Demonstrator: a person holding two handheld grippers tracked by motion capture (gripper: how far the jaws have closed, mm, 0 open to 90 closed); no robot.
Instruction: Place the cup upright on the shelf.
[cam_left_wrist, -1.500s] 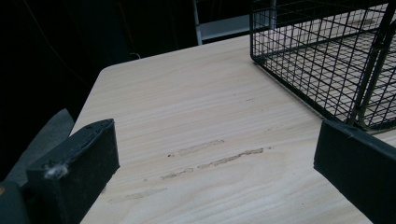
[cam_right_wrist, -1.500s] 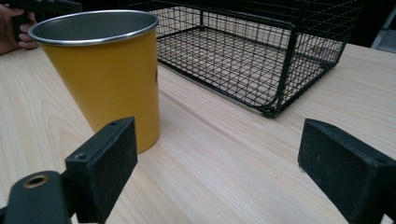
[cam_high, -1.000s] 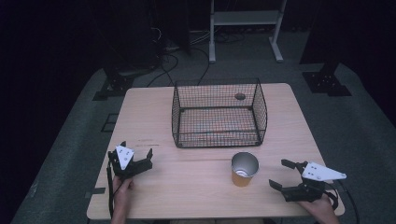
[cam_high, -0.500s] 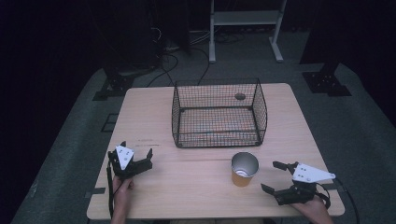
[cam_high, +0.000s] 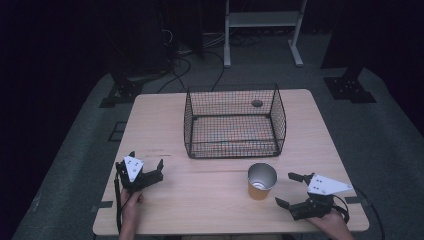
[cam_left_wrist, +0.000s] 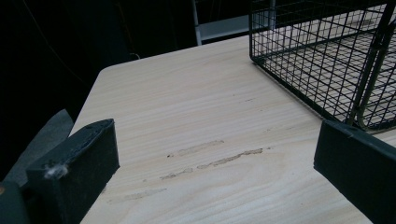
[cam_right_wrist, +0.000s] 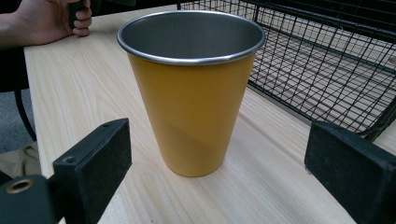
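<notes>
wooden table (cam_high: 210, 200); right gripper (cam_high: 289, 190) open beside cup (cam_high: 261, 181).

Cup (cam_right_wrist: 190, 93) before spread right gripper (cam_right_wrist: 219, 172), basket (cam_high: 234, 121) behind

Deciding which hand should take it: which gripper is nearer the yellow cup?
Right. The right gripper sits just beside the yellow cup, open jaws facing it. The left gripper is across the table, far from it, open too.

No text, label, brand, number or sign can be read on anything pictured. Faint marks are seen on the table (cam_high: 160, 150) in the high view, but they cannot be made out.
</notes>
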